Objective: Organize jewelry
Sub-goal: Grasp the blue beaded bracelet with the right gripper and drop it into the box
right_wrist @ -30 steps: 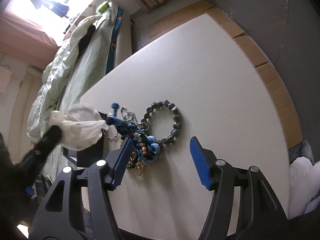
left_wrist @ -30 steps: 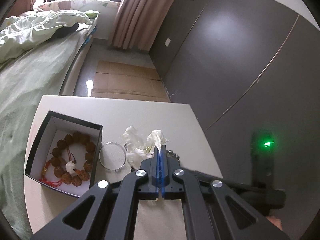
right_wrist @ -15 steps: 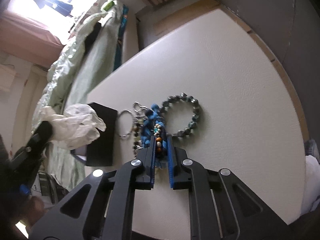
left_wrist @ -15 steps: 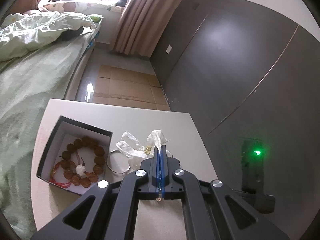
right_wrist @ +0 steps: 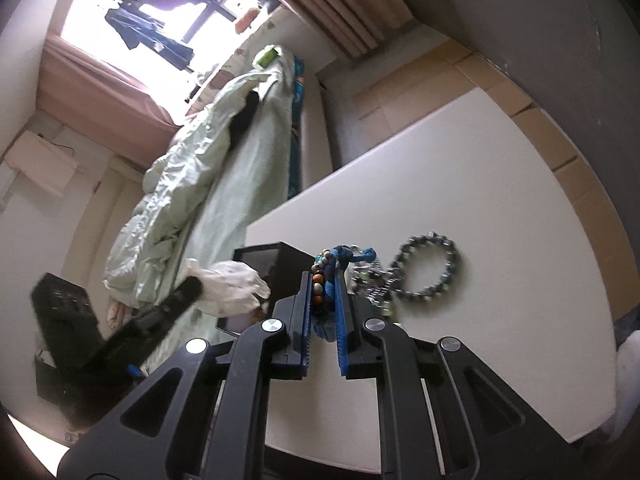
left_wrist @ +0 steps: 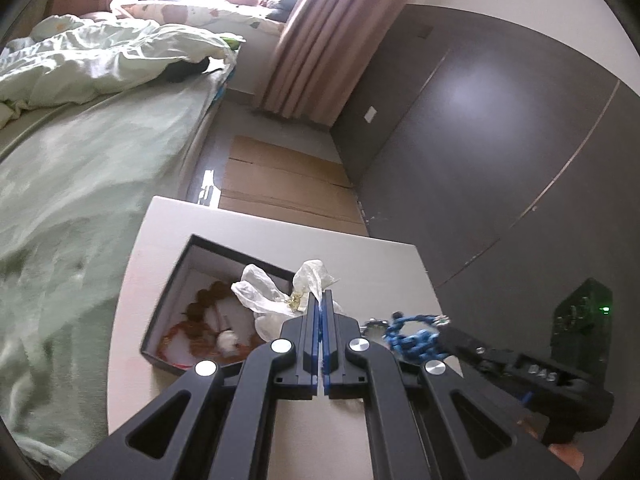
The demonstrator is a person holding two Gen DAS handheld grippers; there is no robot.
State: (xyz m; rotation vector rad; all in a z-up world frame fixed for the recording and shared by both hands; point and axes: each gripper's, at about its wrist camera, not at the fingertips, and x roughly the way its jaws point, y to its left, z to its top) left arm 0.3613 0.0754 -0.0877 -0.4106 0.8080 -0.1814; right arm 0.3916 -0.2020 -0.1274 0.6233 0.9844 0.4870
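The white plastic bag is covering the right part of the black box, and the brown bead bracelet inside is blurring. The left gripper is hiding the tabletop near it. The chain pieces beside the dark bead bracelet are smearing, too small to tell apart.

Both items lifted and carried toward the box

The blue beaded cord bracelet, lying loose on the table a second ago, has been clamped between the right gripper fingers and raised. The plastic bag, pinched by the left gripper, has been brought over the black box.
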